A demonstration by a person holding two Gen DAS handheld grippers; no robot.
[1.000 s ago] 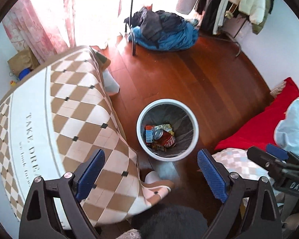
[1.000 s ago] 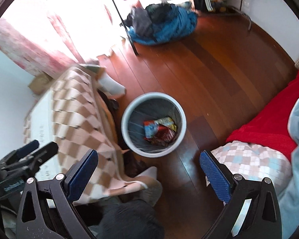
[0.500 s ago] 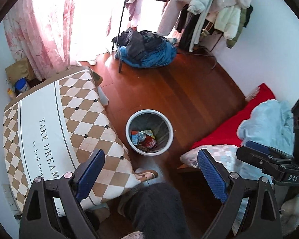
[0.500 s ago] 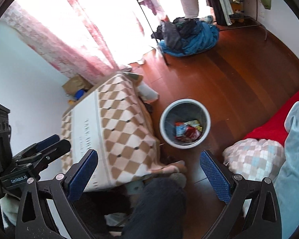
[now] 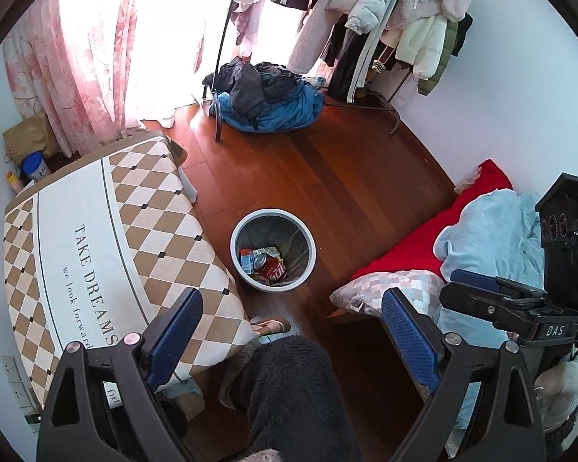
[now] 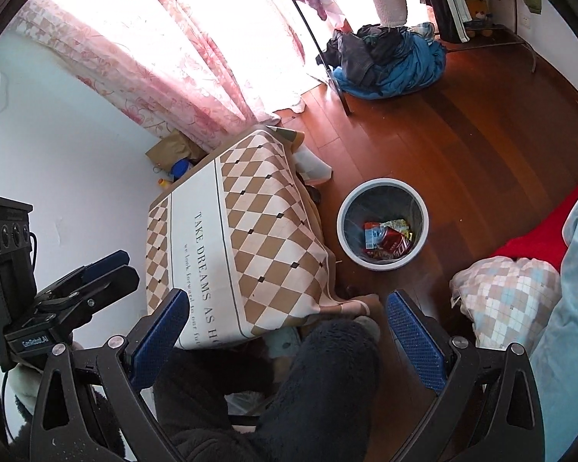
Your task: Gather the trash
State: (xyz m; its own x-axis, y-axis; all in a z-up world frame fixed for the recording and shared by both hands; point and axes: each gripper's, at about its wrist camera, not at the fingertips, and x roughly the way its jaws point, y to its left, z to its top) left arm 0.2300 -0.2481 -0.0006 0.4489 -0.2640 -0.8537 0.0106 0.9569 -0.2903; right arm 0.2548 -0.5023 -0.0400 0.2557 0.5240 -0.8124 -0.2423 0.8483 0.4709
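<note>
Both tools raised high over the room, angled down. Left tool (image 5: 291, 346) spread wide, nothing between the blue pads; right tool (image 6: 285, 340) likewise spread and empty. Round white plastic bin with grey liner (image 5: 272, 287) on the wooden floor (image 5: 327, 177), well below and ahead, lying slightly left of centre for the left tool, right of centre for the right. Holds red drink can (image 5: 271, 269) and crumpled wrappers (image 6: 395, 227). Diamond-patterned cloth-covered worktop (image 5: 96, 231) just beside bin, bare. Neither tool clearly nearer. No loose trash spotted; collection judged near done.

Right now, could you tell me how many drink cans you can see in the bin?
1: a red can lies on its side among wrappers in the bin. More may be hidden beneath.
</note>
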